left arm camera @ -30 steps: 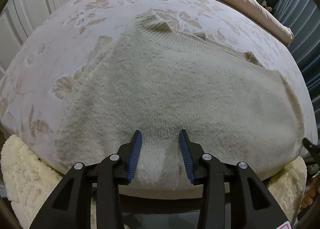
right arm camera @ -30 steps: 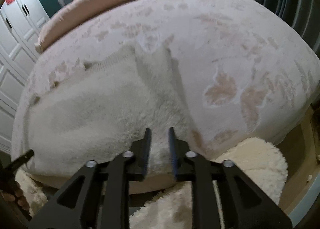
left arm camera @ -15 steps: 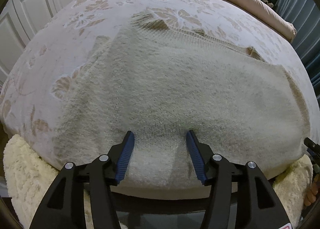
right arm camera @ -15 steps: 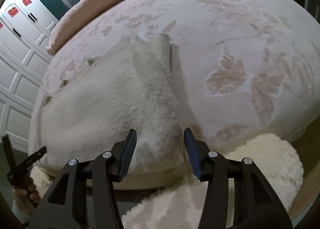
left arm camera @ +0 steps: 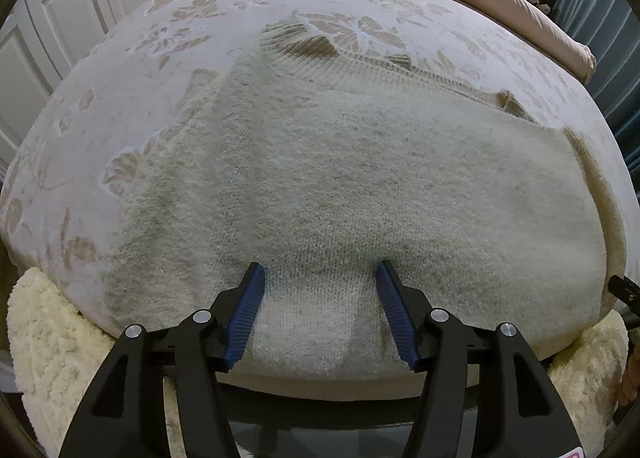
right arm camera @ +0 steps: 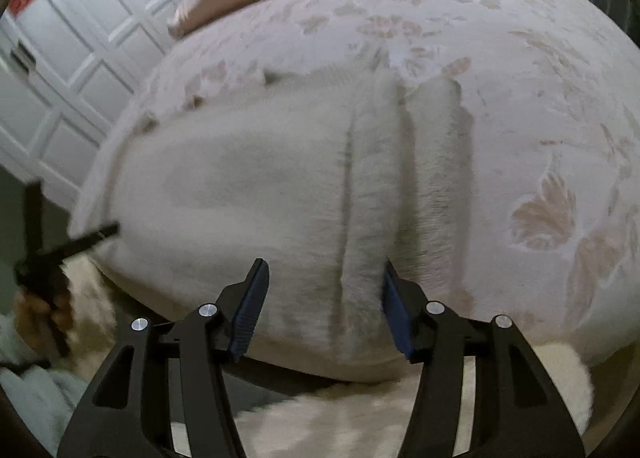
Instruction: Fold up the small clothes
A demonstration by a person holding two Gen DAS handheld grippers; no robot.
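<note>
We have a cream knitted sweater [left arm camera: 360,186] spread flat on the bed [left arm camera: 120,78], its near edge lying along the bed's near side, close to both tools, and its ribbed band [left arm camera: 400,70] running along the far edge. From the right wrist view the sweater's right side shows two long ridges of folded knit [right arm camera: 372,198], which we read as a side or sleeve laid inward, though the blur there keeps us from being sure.

Our left gripper [left arm camera: 320,310] hovers over the near edge with its jaws spread wide, holding nothing; the knit shows between the blue pads [left arm camera: 246,318] but is not pinched. Our right gripper [right arm camera: 324,306] is likewise spread and empty, poised at the near end of the ridges.

We judge that we are between folds: the garment is laid out and neither tool has a hold. The next move calls for both jaws to come down on the near edge, well apart from each other, and to close on every layer at once. Then we lift evenly and carry the edge toward the ribbed band. The thick, soft knit may slip from a shallow bite, so we want a deep one.
</note>
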